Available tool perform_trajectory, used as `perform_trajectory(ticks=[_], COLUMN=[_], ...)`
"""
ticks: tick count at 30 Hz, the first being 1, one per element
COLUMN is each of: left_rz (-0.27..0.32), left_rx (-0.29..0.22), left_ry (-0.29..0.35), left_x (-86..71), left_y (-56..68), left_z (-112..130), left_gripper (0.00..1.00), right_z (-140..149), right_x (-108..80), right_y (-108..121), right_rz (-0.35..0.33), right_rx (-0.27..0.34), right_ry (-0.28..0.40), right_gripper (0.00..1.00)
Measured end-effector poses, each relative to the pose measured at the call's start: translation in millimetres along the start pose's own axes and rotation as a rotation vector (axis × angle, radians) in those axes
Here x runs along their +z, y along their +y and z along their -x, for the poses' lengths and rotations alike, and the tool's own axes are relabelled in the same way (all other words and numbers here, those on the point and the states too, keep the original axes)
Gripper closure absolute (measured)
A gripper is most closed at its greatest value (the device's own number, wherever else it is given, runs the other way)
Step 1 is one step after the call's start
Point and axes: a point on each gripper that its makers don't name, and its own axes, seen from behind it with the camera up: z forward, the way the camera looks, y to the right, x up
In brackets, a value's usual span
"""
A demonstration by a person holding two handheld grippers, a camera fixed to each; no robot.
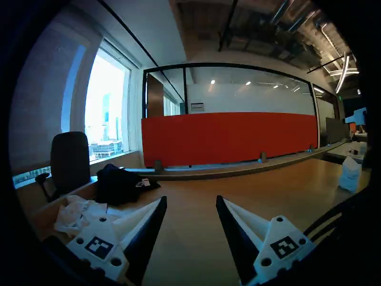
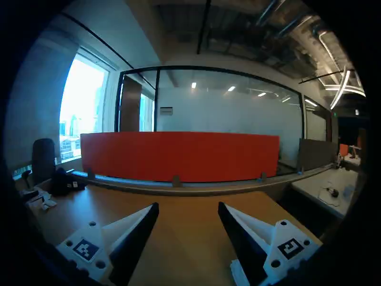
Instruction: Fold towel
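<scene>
Both the left tongs [image 1: 190,200] and right tongs [image 2: 188,205] hover spread and empty over the desk [image 1: 193,243], with the crumpled white towel [image 1: 71,214] lying left of the nearer left tongs.

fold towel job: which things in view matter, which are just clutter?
For the job:
- white crumpled cloth, probably the towel, at the desk's edge
- left gripper, open
- right gripper, open
- desk as the folding surface

Lying about:
- black garment, beside the cloth
- chair
- red divider
- white bag
</scene>
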Motion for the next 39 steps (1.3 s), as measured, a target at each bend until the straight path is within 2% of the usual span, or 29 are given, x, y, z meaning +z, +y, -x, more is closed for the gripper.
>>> perform_trajectory(ticks=[9,20,26,39], left_rz=[-0.001,-0.010,-0.019,-0.017], left_rx=[-0.020,-0.032,-0.049,-0.048], left_ry=[0.025,0.036,0.032,0.032], left_x=[-0.5,-3.4,-2.3,-2.7], left_y=[7.0,11.8,9.2,9.7], left_z=[18,37,39,40], left_gripper=[0.24,0.24,0.24,0.24], right_z=[11,19,22,26], right_x=[-1.4,-9.1,-10.2,-8.2], right_y=[-8,-3,-1,6], right_rz=[-0.001,0.007,0.008,-0.003], right_rx=[-0.010,0.001,0.001,-0.021], right_ry=[0.010,0.020,0.020,0.027], right_gripper=[0.04,0.04,0.04,0.04])
